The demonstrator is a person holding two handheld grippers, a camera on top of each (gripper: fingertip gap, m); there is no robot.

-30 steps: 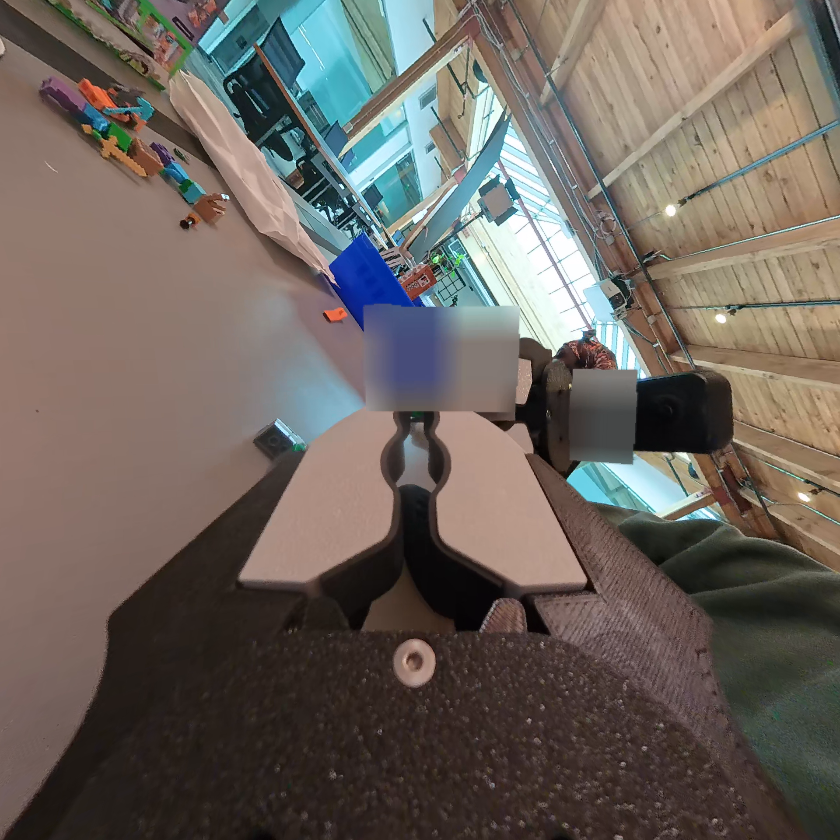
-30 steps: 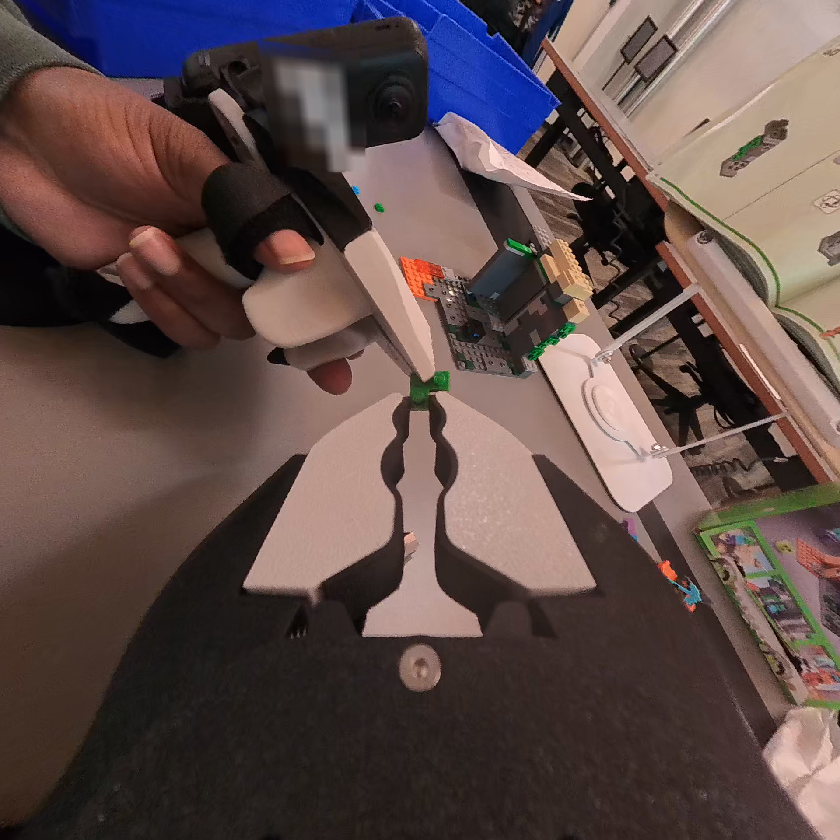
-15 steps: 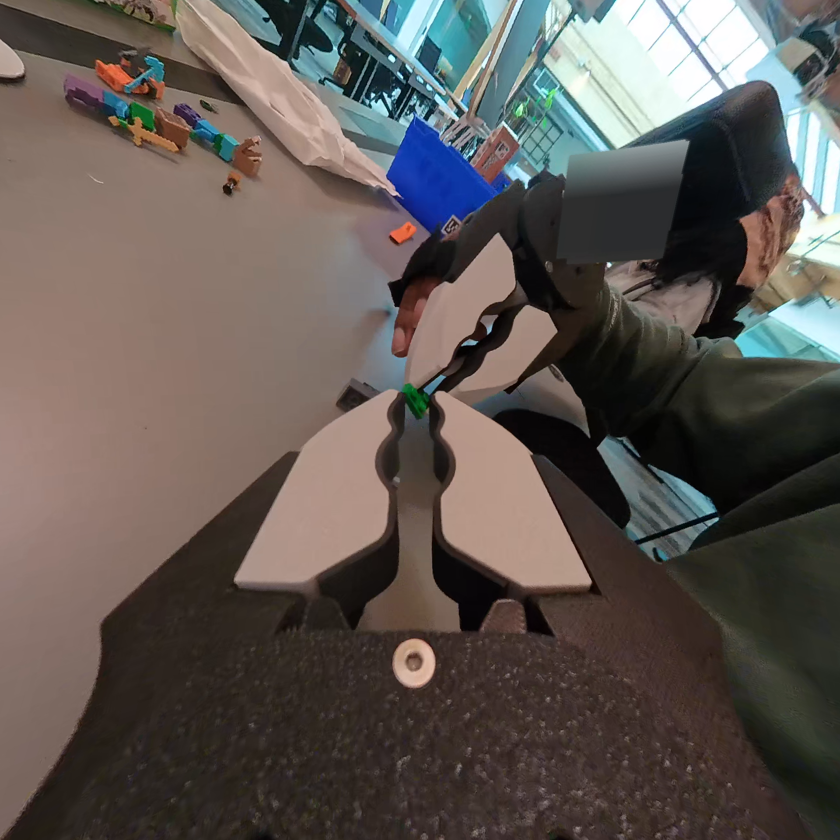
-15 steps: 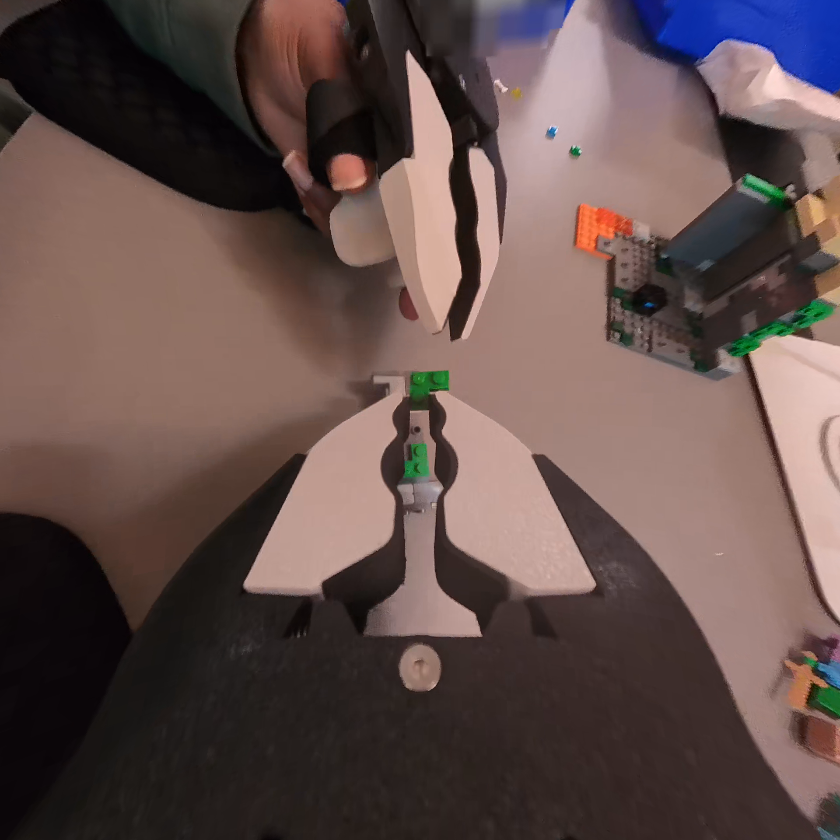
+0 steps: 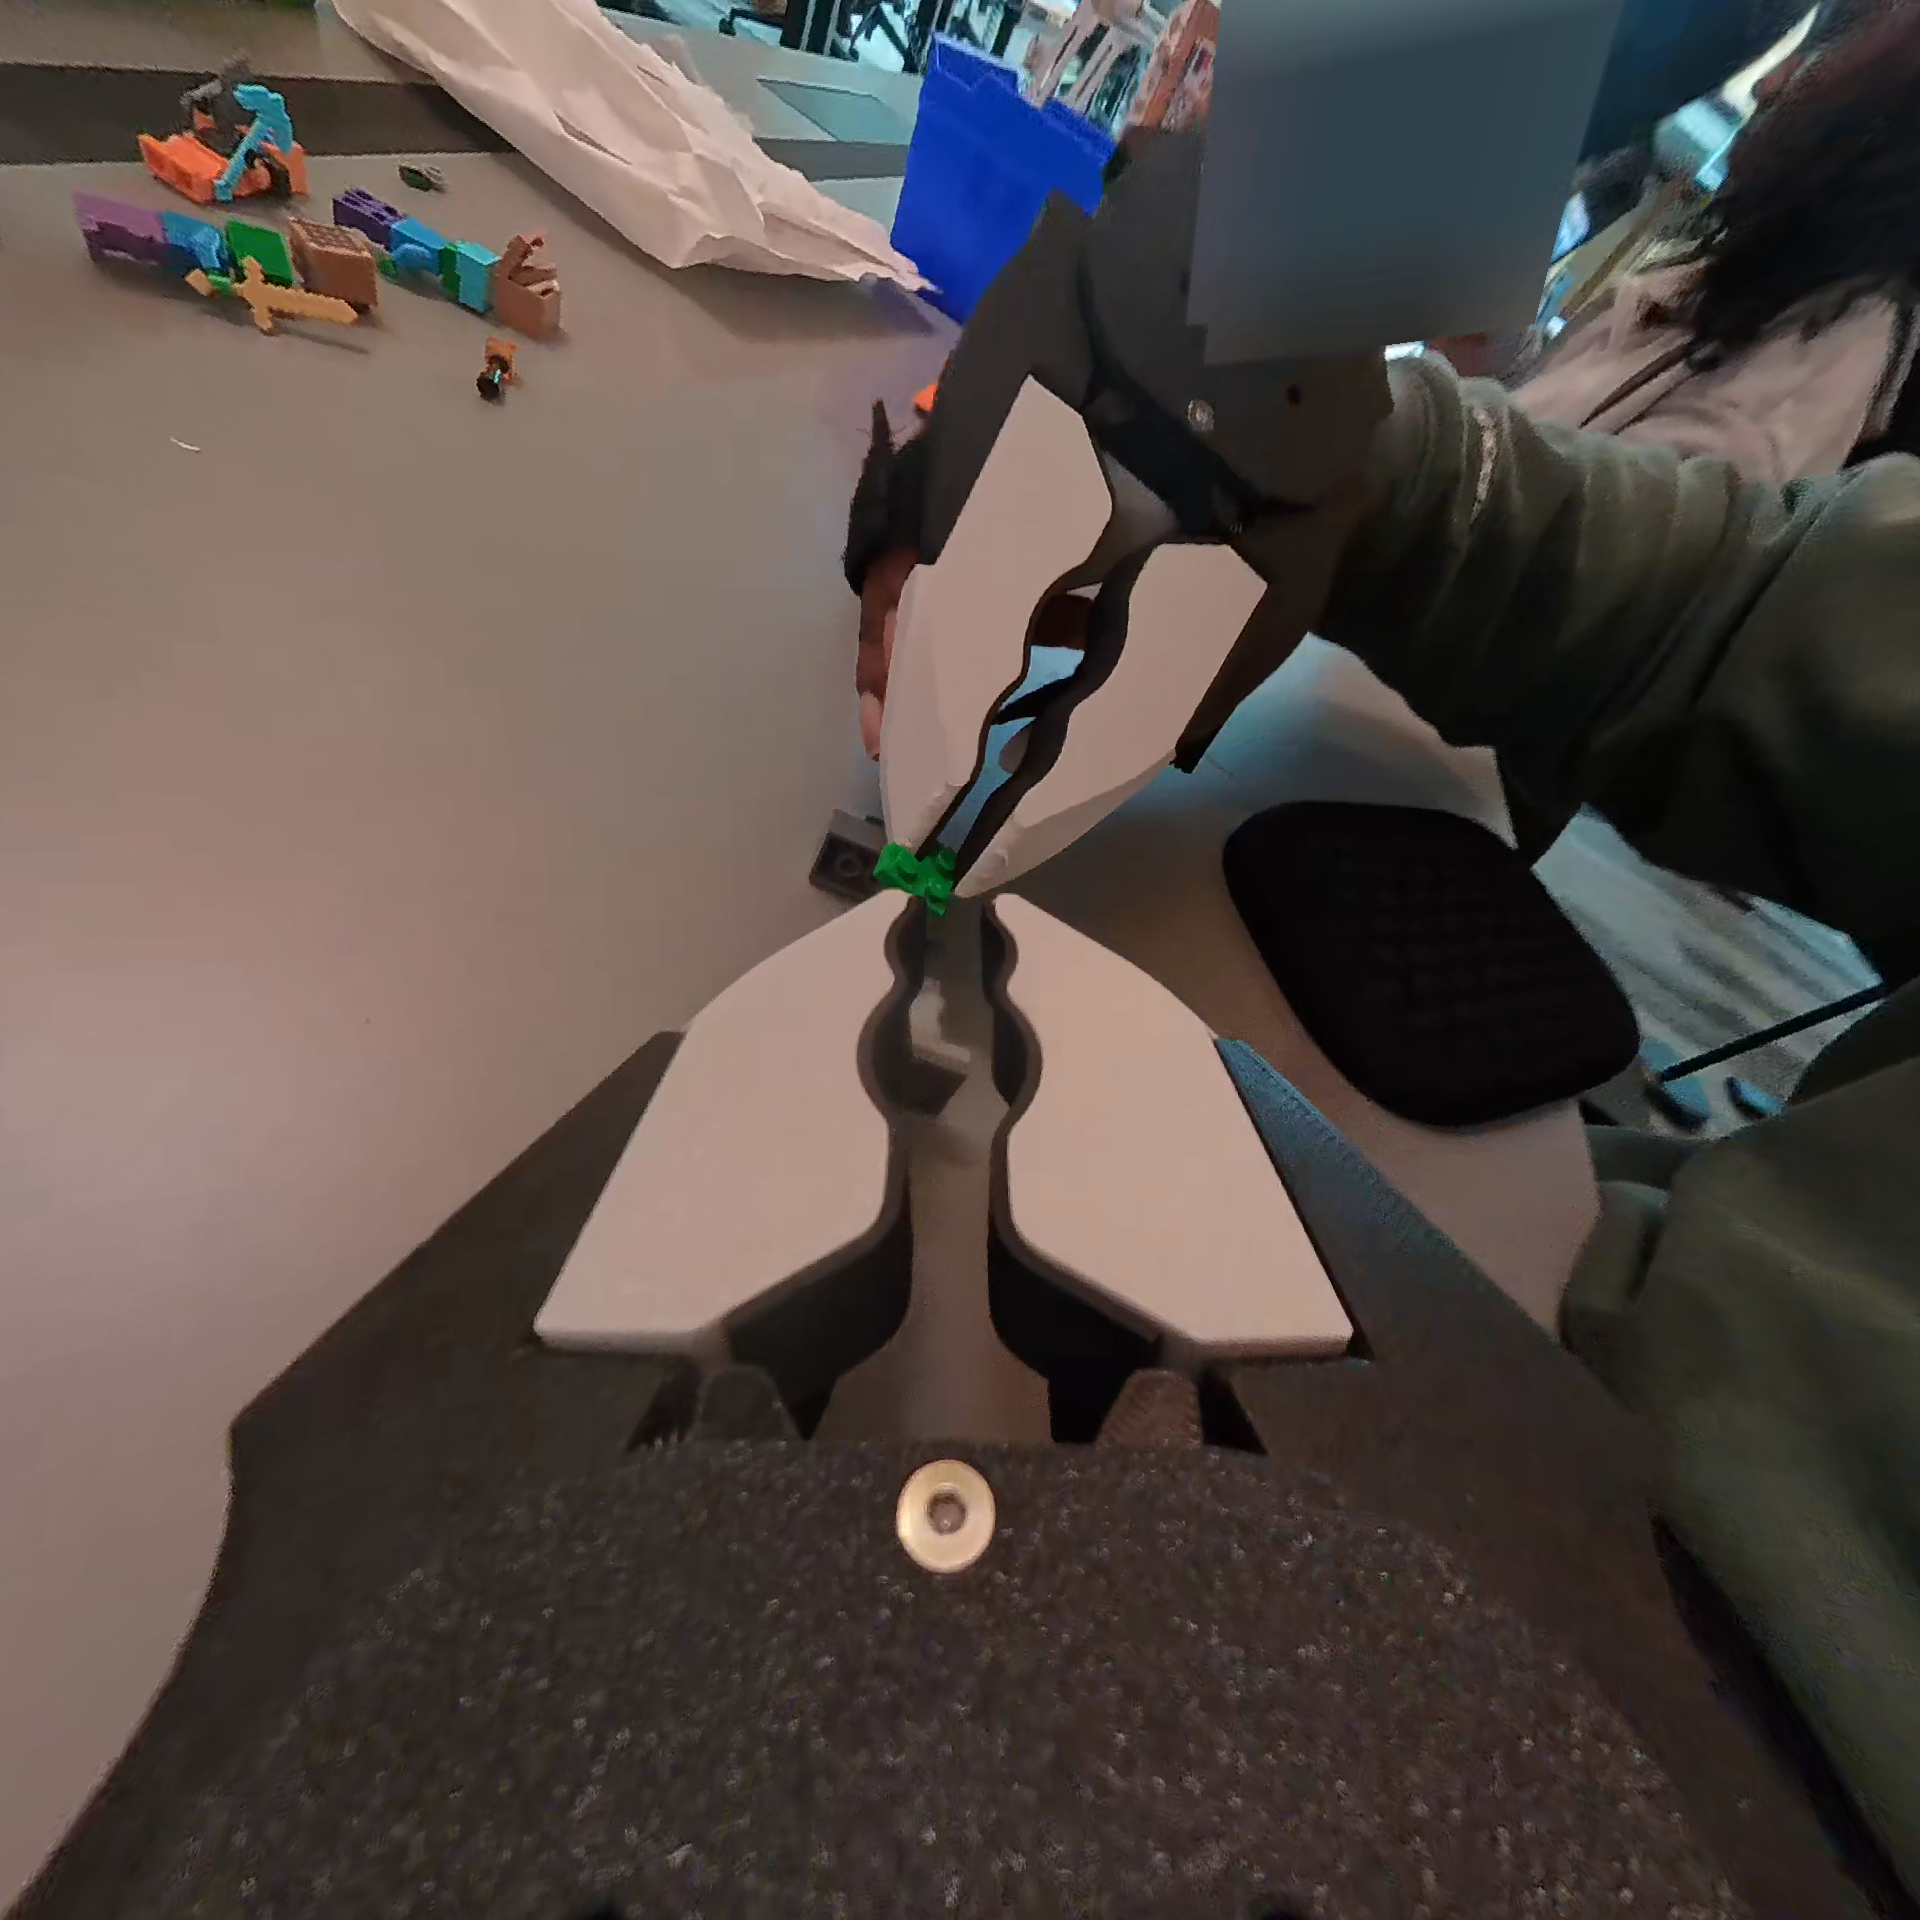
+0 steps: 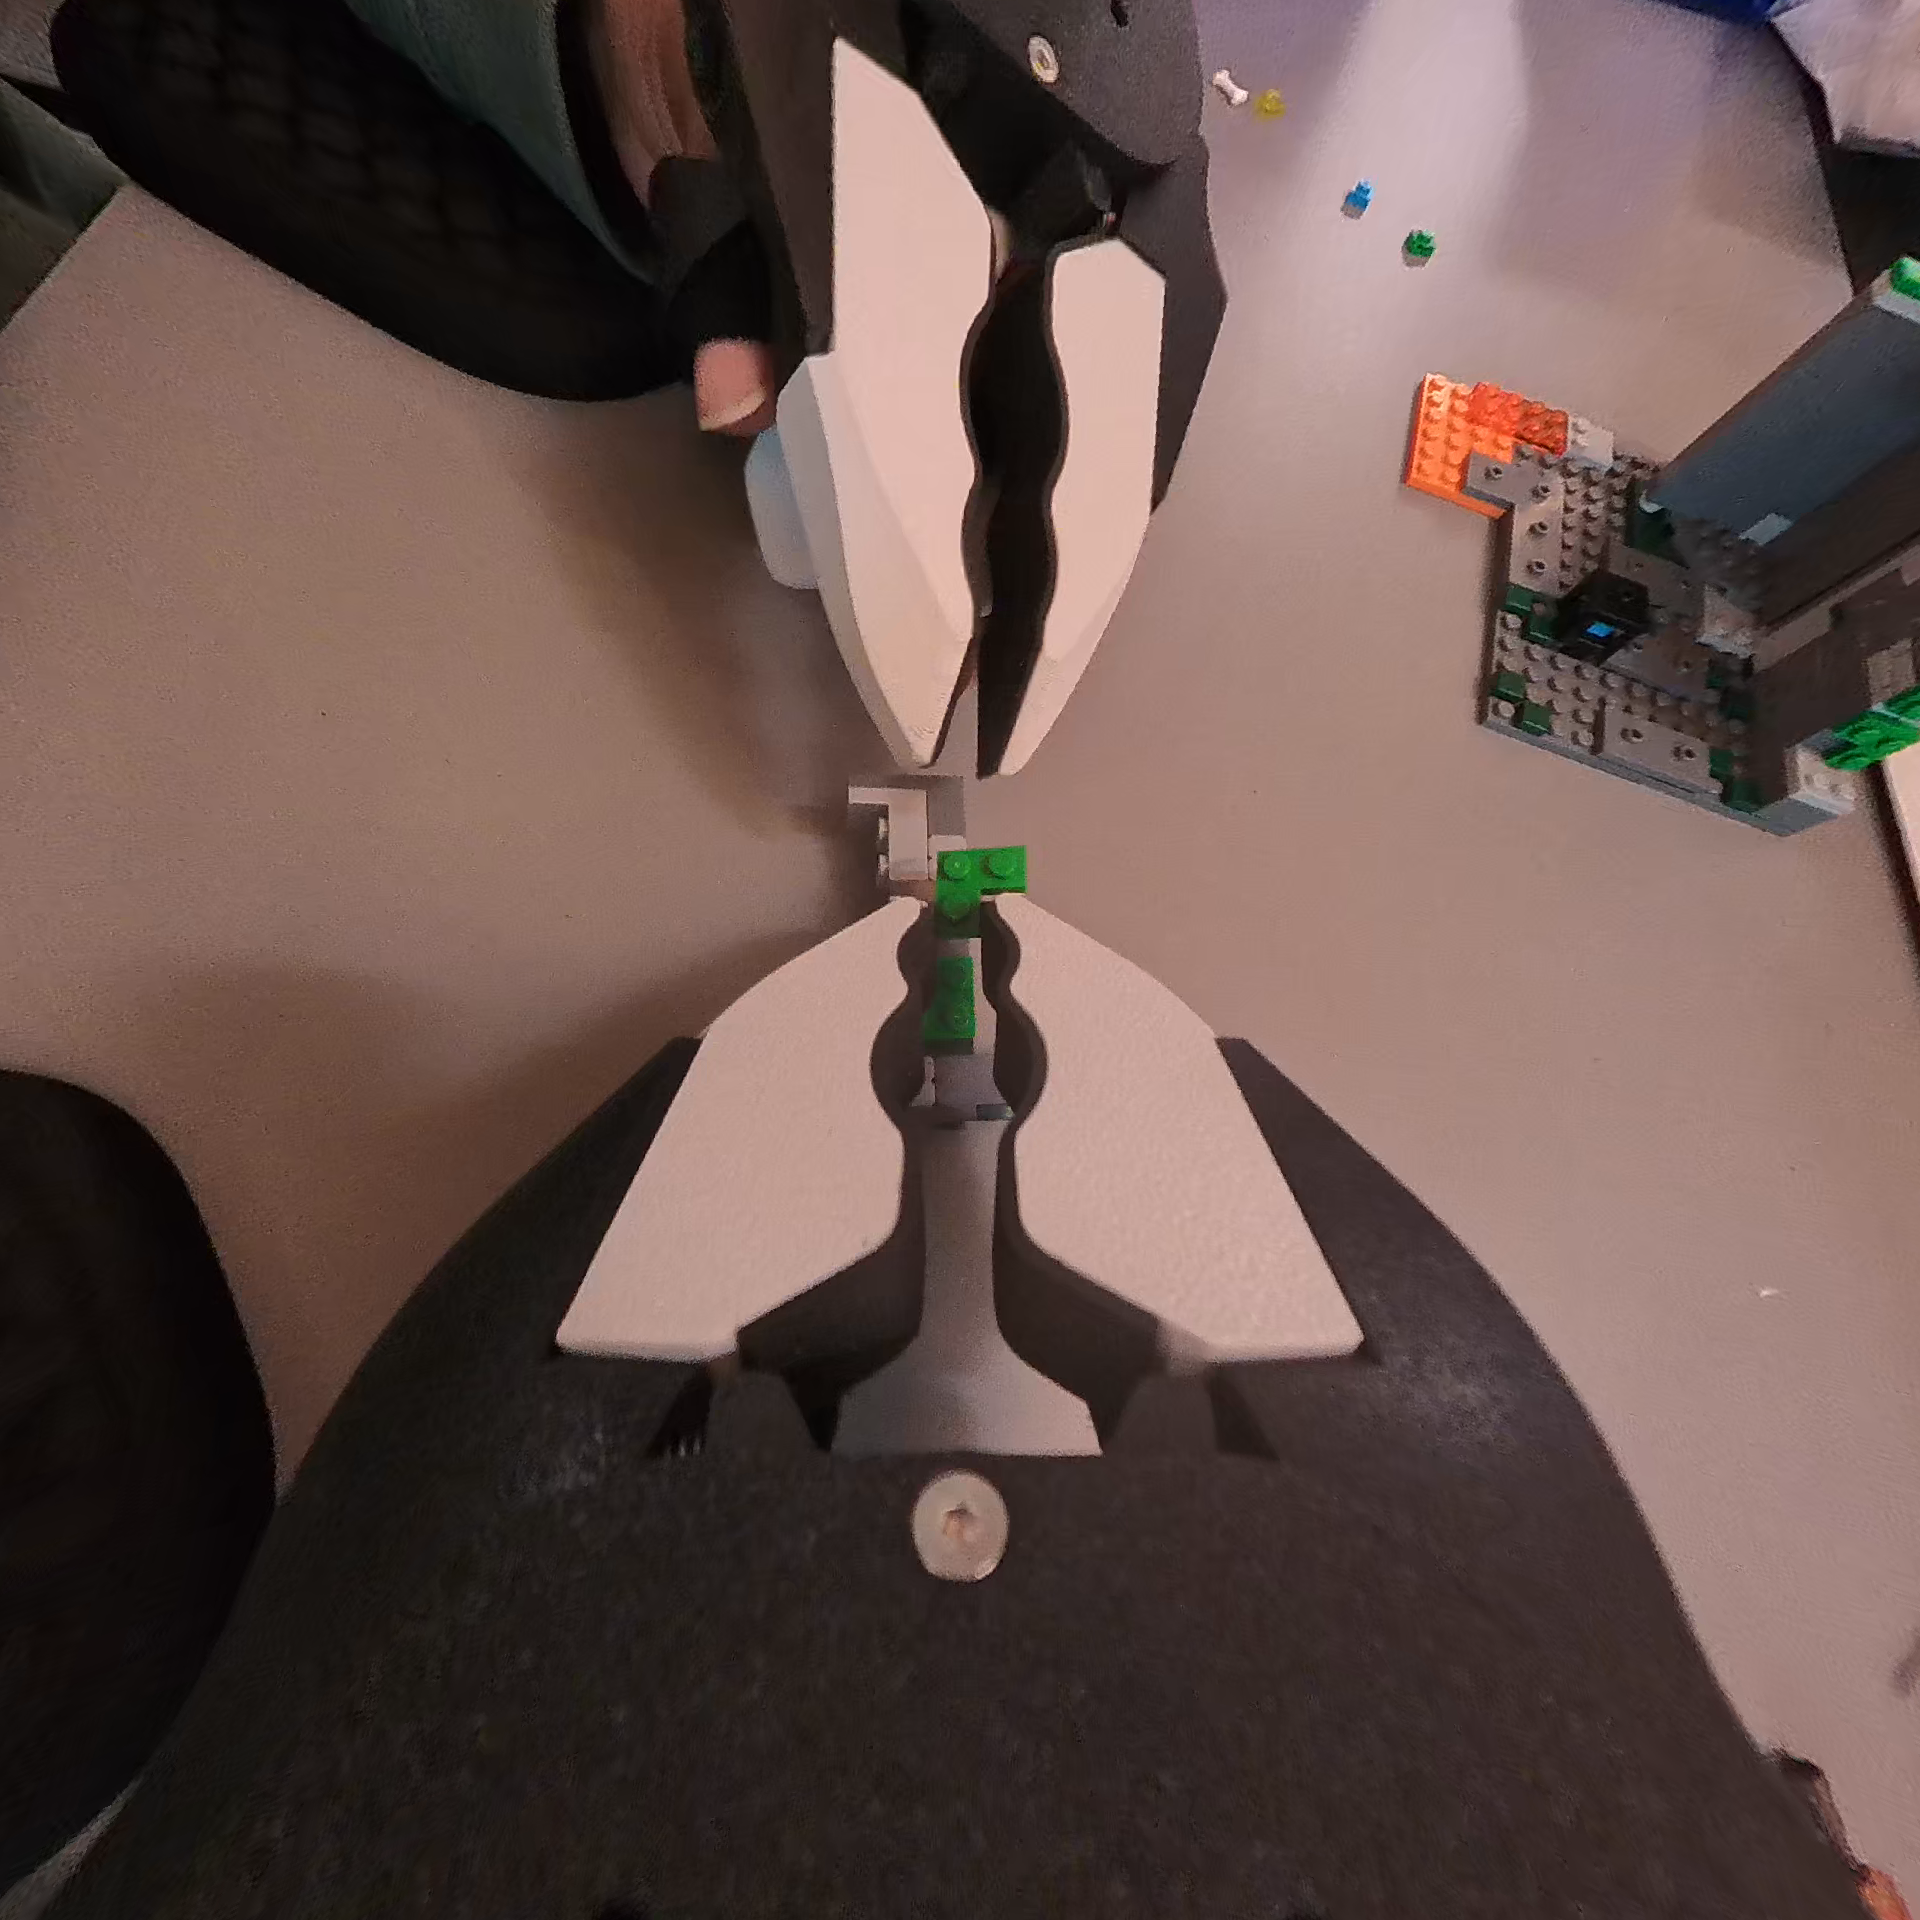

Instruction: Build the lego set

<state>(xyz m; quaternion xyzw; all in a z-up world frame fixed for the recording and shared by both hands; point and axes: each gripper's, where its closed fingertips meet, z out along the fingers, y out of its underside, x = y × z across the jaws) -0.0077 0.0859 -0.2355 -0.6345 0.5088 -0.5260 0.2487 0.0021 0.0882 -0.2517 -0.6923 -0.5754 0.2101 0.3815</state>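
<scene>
Right tongs (image 6: 951, 904) pinching green piece (image 6: 977, 873); left tongs (image 6: 961, 758) near-closed.

The lower part of the small green-and-grey lego assembly (image 6: 961, 935) is hidden between the white fingers (image 6: 769, 1132) of the right gripper (image 6: 954, 906). The grey studded lego build with the orange plate (image 6: 1621, 613) is cut off by the right edge. In the left wrist view, the dark grey piece on the surface (image 5: 847, 862) is partly covered by the green bricks and its shape cannot be told. The small coloured lego figures (image 5: 312, 255) are too blurred to be identified.
</scene>
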